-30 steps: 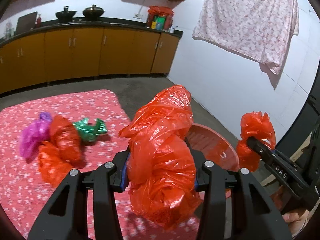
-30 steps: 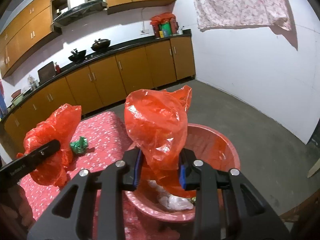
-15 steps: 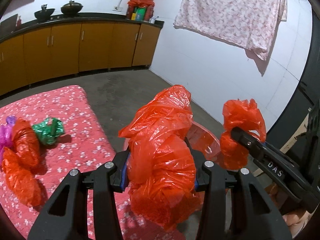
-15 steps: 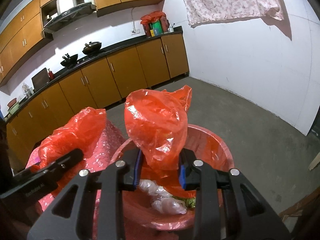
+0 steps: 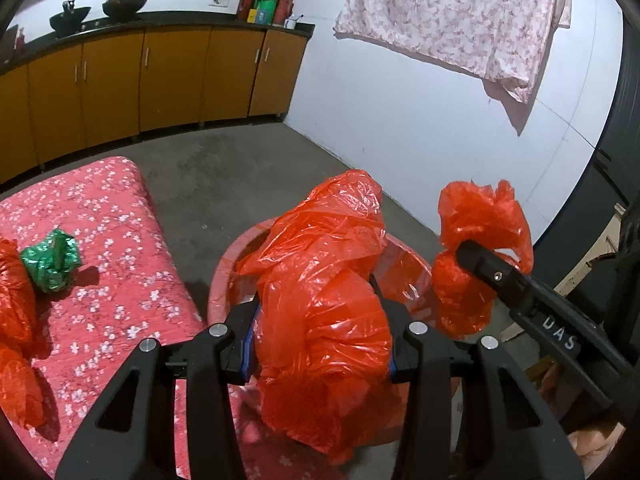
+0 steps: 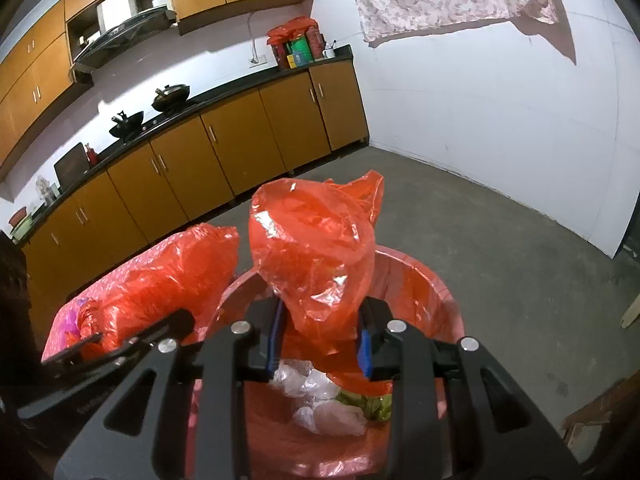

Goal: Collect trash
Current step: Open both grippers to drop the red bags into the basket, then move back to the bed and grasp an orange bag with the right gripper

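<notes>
Left gripper [image 5: 320, 344] clenched on a large crumpled orange-red plastic bag [image 5: 320, 304], held over the near-left rim of the round red plastic basin [image 6: 432, 280] on the concrete floor. Right gripper [image 6: 320, 340] clenched on a smaller orange-red plastic bag [image 6: 316, 252], above the basin's far-right side. Crumpled green wrapper [image 5: 50, 260] lies on the pink floral mattress [image 5: 120, 248], left of the basin.

Crumpled red bags [image 5: 320, 312] above red basin [image 6: 448, 304]
</notes>
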Tool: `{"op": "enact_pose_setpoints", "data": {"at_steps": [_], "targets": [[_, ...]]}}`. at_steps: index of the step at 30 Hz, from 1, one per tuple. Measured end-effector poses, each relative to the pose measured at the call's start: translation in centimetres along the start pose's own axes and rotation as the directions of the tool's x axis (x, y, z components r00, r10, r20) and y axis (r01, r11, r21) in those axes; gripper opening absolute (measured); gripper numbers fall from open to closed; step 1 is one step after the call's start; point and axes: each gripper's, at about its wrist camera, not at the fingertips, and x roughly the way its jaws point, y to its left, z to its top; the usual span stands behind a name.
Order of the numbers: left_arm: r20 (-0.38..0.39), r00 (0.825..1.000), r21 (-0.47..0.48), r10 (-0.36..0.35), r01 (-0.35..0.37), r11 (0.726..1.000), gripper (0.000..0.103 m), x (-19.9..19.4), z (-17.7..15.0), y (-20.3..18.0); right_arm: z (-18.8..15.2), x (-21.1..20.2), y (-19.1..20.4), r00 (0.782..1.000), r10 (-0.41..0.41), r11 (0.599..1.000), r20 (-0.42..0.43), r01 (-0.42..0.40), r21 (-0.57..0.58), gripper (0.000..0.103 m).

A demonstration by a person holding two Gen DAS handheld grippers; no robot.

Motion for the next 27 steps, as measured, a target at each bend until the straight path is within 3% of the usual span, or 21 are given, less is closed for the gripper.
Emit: {"op": "enact_pose_setpoints", "data": {"at_steps": [4,10,12,17,23,27], "targets": [[-0.006,1.000,-0.013,-0.007,0.007,1.000,0.056,0.6,0.1,0.0,0.3,-0.2,-0.2,0.999,0.021,1.000,0.026,-0.021,0.018,0.033],[-0.022,1.000,-0.053,0.002,-0.003,0.999,0.067,0.8,-0.4,1.0,0.5,-0.2,-0.7,0.999,0.041,0.998,0.033,-0.043,0.051,0.052],[-0.021,1.000,-0.067,0.012,-0.014,0.998,0.071,0.5,-0.6,1.6,0.3,-0.3,-0.8,0.999,0.029,0.998,0.039,-0.031,0.060,0.060],[-0.003,0.998,-0.105,0.062,-0.062,0.993,0.088,-0.9,-1.3,3.3,-0.6,-1.3,-0.9,0.996,-0.030,0.997,0.086,0.023,0.076,0.098],[0.021,0.991,-0.137,0.134,-0.130,0.982,0.095,-3.5,-2.1,5.4,-1.2,-1.7,-1.4,0.994,-0.063,0.994,0.090,0.054,0.098,0.099],[0.049,0.981,-0.149,0.189,-0.180,0.972,0.097,-5.9,-3.0,6.8,-1.5,-1.8,-0.2,0.993,-0.083,0.996,0.088,0.079,0.045,0.099]]}}
